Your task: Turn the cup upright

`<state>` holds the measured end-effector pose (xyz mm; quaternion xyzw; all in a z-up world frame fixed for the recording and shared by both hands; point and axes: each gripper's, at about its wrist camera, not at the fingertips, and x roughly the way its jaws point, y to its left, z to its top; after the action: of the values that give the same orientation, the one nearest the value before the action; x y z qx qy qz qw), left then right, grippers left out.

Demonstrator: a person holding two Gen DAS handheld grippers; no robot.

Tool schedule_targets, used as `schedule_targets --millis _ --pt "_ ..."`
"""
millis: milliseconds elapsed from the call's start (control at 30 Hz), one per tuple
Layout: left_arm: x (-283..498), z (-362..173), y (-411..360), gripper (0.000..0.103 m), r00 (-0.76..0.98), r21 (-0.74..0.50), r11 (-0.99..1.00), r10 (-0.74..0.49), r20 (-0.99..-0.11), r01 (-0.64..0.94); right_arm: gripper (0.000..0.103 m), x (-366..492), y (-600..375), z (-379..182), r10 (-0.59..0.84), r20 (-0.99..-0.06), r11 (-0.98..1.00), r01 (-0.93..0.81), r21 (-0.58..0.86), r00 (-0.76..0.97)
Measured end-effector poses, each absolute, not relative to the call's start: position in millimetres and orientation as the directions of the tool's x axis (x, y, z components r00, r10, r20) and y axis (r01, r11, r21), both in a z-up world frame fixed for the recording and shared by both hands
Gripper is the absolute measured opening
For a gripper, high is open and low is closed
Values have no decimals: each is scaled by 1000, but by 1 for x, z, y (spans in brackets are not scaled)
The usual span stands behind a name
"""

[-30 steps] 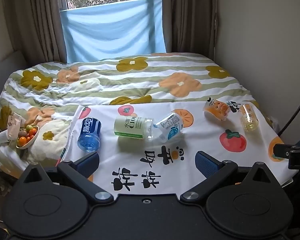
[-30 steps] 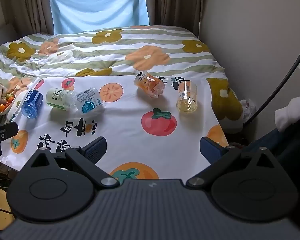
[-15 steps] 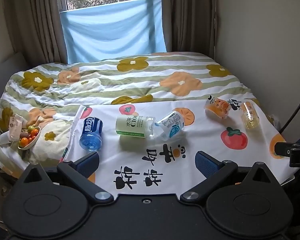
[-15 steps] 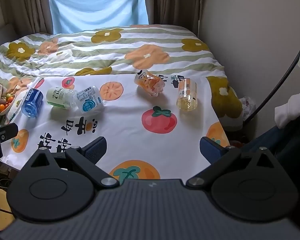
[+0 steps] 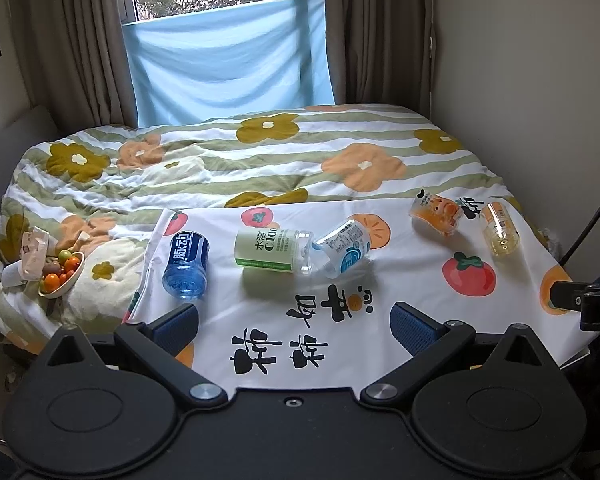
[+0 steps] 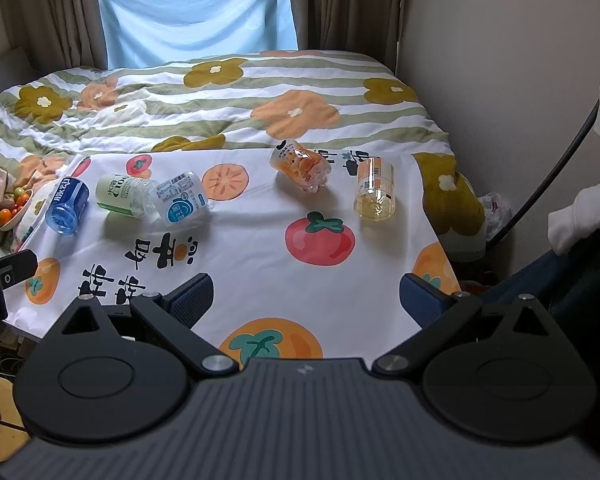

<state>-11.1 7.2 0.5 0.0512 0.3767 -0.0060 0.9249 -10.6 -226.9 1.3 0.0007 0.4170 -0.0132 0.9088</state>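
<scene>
Several cut-bottle cups lie on their sides on a white fruit-print cloth (image 5: 400, 280): a blue one (image 5: 186, 266) at the left, a green-label one (image 5: 270, 255) touching a clear blue-label one (image 5: 342, 249) in the middle, an orange one (image 5: 436, 216) and a yellow one (image 5: 499, 230) at the right. They also show in the right wrist view: blue (image 6: 67, 205), green (image 6: 120, 194), clear (image 6: 180, 203), orange (image 6: 302, 165), yellow (image 6: 374, 189). My left gripper (image 5: 294, 324) is open and empty, short of the cups. My right gripper (image 6: 306, 299) is open and empty over the cloth's near edge.
The cloth lies on a bed with a flowered quilt (image 5: 260, 152). A small bowl of fruit (image 5: 62, 276) and a wrapper (image 5: 34, 250) sit at the bed's left edge. A wall (image 5: 540, 100) runs along the right. A person's sleeve (image 6: 580, 208) and a cable (image 6: 560, 160) are at the right.
Both views have shifted slightly; the cups sit a little lower and farther in the frames. Neither gripper has opened or shut, and no cup has moved.
</scene>
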Motion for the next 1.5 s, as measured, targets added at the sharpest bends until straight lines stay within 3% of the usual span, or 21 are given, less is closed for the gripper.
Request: schedule_targets --millis 1500 --pt "-13 0 11 103 716 89 995 26 -698 50 103 -11 -223 3 -23 -757 1000 25 -9 653"
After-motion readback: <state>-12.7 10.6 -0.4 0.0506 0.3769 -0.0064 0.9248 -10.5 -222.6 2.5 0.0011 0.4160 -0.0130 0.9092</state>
